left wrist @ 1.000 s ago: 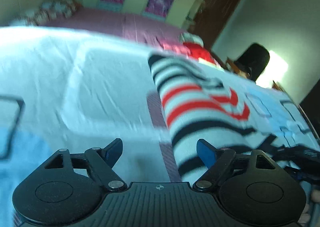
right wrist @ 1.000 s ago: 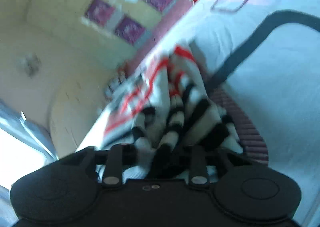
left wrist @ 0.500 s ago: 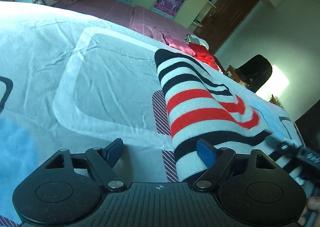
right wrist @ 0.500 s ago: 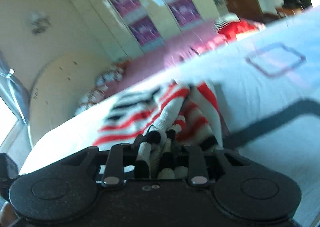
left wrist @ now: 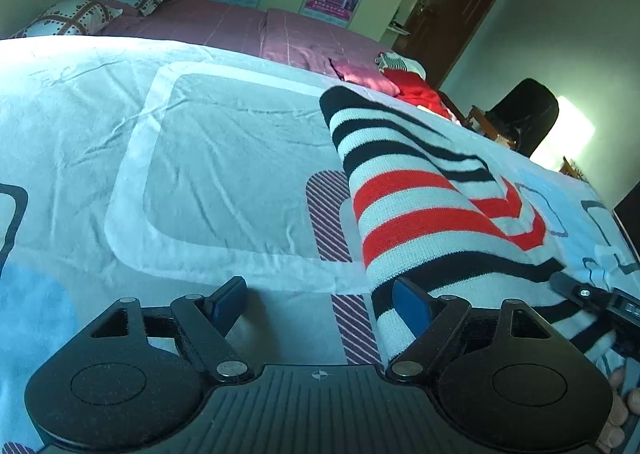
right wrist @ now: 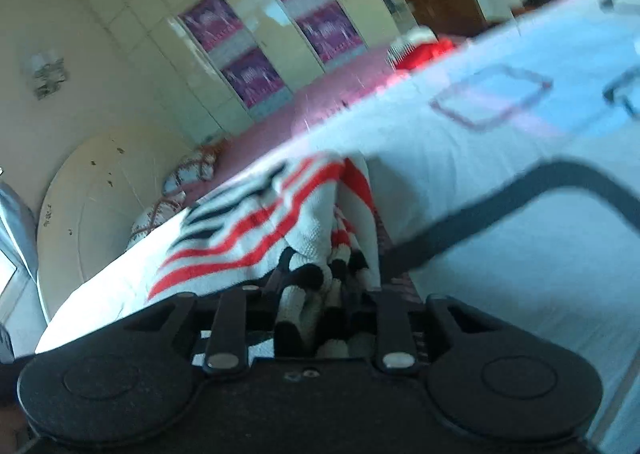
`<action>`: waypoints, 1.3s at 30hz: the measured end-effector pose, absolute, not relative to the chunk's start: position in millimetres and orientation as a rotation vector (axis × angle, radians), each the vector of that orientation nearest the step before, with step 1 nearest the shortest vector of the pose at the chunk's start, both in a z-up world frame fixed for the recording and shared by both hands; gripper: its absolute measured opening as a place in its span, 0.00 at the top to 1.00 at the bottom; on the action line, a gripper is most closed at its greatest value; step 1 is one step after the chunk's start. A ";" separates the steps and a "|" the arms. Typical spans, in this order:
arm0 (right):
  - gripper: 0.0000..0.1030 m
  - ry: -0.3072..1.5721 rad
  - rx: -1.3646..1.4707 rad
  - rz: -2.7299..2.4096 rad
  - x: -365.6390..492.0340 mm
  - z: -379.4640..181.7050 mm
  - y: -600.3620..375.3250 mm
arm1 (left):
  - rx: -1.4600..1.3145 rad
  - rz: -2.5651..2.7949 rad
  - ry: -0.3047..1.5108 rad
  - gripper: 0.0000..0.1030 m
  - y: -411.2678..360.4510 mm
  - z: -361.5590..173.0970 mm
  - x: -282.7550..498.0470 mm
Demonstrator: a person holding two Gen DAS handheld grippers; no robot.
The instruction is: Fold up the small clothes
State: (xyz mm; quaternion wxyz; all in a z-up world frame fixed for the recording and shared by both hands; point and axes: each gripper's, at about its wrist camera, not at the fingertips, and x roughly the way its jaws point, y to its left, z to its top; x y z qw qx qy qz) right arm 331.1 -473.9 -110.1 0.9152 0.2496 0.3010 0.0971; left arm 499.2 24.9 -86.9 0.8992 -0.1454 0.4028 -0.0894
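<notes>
- Sweater [left wrist: 432, 210], striped black, white and red, lies on the bed [left wrist: 200, 158] at right of centre in the left view; near end bunched at the bottom of the right view.
- Right claw [right wrist: 326, 306]: jaws have just been closing, now narrow and pinched on the bunched knit hem; cloth fills the gap.
- Left claw [left wrist: 320, 304]: jaws wide, nothing between the pads; right blue pad [left wrist: 412, 308] sits over the sweater's edge, left one over bare sheet.
- Risk: the right grip is on a thick wad, likely several layers; lifting could drag the whole sweater rather than one layer, so the fold comes out crooked.
- Risk: knit may slip out if pulled fast; only the hem is caught.
- Risk: with the left claw idle, nothing pins the far end, so it may slide over the sheet.
- Pose: left claw angled down at the bed, low; right claw shallower, near level with the bed, its view blurred.
</notes>
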 end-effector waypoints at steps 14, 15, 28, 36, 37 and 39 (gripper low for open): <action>0.64 0.667 0.594 0.186 322.7 -115.9 -488.7 | -0.298 -0.210 0.826 0.22 25.9 -86.4 495.8; 0.59 0.665 0.608 0.186 316.0 -111.3 -490.2 | -0.304 -0.217 0.816 0.22 26.6 -84.1 489.2; 0.83 0.646 0.578 0.177 283.7 -107.4 -485.0 | -0.272 -0.282 0.814 0.22 9.9 -85.5 454.9; 0.61 0.559 0.651 0.191 317.2 -95.7 -515.8 | -0.333 -0.285 0.754 0.22 19.1 -75.3 475.0; 0.63 0.580 0.662 0.205 333.4 -97.6 -518.6 | -0.342 -0.285 0.753 0.22 18.2 -76.2 481.9; 0.63 0.603 0.646 0.222 365.4 -100.7 -520.9 | -0.360 -0.279 0.766 0.22 14.6 -80.2 495.8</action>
